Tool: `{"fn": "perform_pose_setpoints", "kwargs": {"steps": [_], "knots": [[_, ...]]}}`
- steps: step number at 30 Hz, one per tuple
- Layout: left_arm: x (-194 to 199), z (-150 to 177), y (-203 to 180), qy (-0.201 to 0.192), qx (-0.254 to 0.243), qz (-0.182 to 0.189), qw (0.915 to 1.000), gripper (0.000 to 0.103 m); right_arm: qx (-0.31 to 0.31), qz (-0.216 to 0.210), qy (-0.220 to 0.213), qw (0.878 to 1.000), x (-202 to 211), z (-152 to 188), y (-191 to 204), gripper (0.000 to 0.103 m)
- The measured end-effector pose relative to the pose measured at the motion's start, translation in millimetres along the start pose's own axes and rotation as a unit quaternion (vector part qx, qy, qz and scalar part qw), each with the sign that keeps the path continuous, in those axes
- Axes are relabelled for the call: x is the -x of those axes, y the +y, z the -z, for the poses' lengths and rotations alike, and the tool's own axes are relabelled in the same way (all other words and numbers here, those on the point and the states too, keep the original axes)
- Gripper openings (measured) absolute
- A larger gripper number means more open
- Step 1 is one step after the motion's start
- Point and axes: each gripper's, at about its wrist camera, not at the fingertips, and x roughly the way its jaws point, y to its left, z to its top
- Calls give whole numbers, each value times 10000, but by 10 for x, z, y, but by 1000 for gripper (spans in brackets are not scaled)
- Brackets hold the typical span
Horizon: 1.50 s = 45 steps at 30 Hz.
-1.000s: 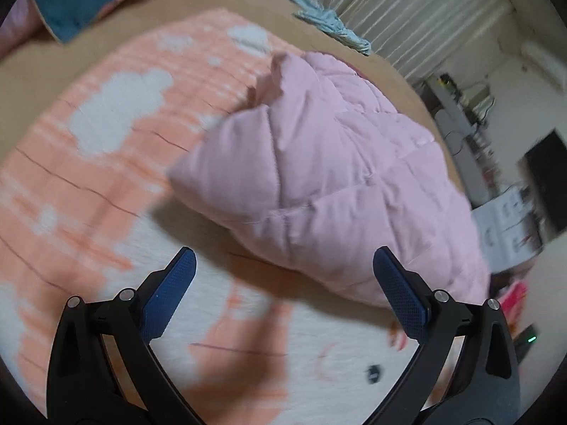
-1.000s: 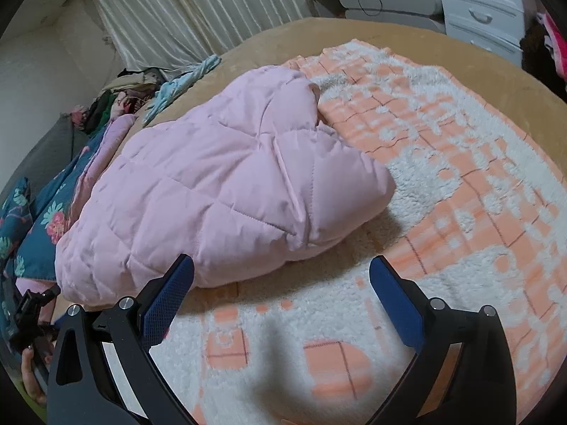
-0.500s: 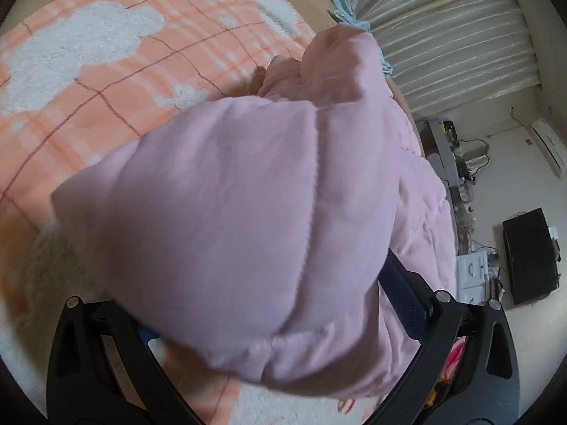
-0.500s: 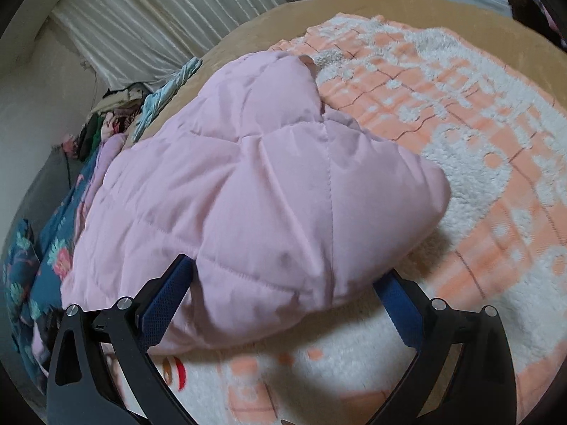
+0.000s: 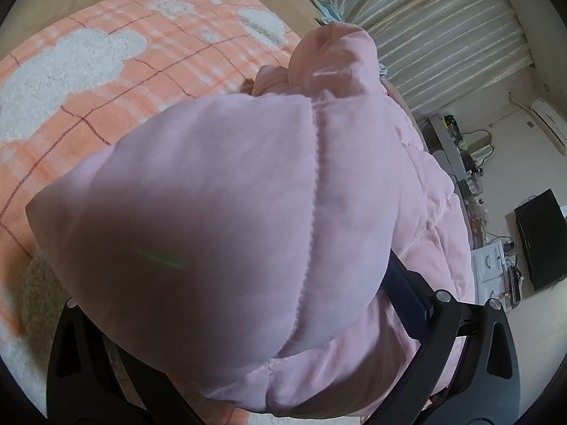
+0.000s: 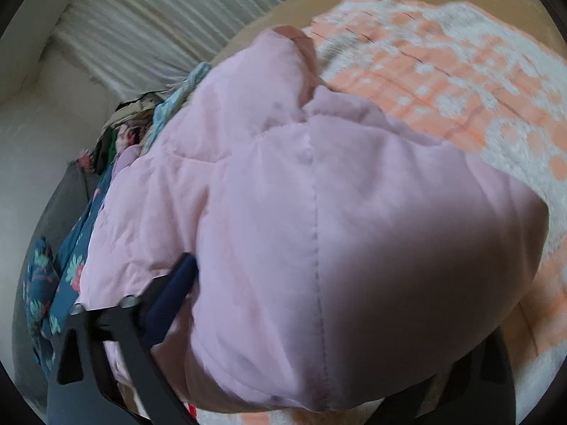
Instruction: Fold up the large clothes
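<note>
One pink quilted jacket (image 5: 219,233) lies bunched on the orange-and-white plaid blanket (image 5: 106,71) covering the bed, its puffy corners pushed between the jaws of both tools, probably to lift an edge for folding. The left gripper (image 5: 248,304) straddles one corner; whether its jaws pinch, I cannot tell. The right gripper (image 6: 319,304) has its jaws closing around the other corner.

One pink quilted jacket (image 5: 219,212), puffy, fills both wrist views. One orange-and-white plaid blanket (image 5: 117,71) lies under it. Two grippers: the left gripper (image 5: 226,304) and the right gripper (image 6: 340,304), each showing just one blue finger pad. One pleated curtain (image 5: 436,24), one black screen (image 5: 540,237), one wall air conditioner (image 5: 551,124), one teal floral cloth (image 6: 53,283).
</note>
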Motion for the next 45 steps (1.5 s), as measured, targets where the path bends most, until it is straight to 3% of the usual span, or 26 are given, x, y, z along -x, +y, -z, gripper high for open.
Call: {"fn": "perform_pose_setpoints", "kwargs": {"steps": [3, 6, 10, 16, 22, 31, 45], "knots": [[-31, -51, -31, -33, -72, 4, 10000, 92, 405, -143, -57, 9991, 58, -6, 100, 58], [-8, -37, -78, -81, -186, 3, 9998, 81, 780, -94, -112, 9968, 115, -17, 206, 48], [54, -59, -236, -170, -519, -15, 9985, 54, 1210, 70, -259, 9923, 178, -20, 370, 40], [255, -45, -480, -422, -1055, -174, 9934, 33, 1784, 323, -382, 9827, 285, -20, 629, 34], [601, 18, -691, -658, -1477, -182, 9867, 30, 2496, 455, -631, 9652, 601, 86, 921, 30], [1085, 242, -806, -715, -1743, -103, 9820, 30, 3050, 394, -834, 9479, 1163, 299, 1140, 30], [1519, 625, -681, -641, -1868, -191, 9801, 30, 2968, 460, -705, 9512, 1668, 776, 939, 30]]}}
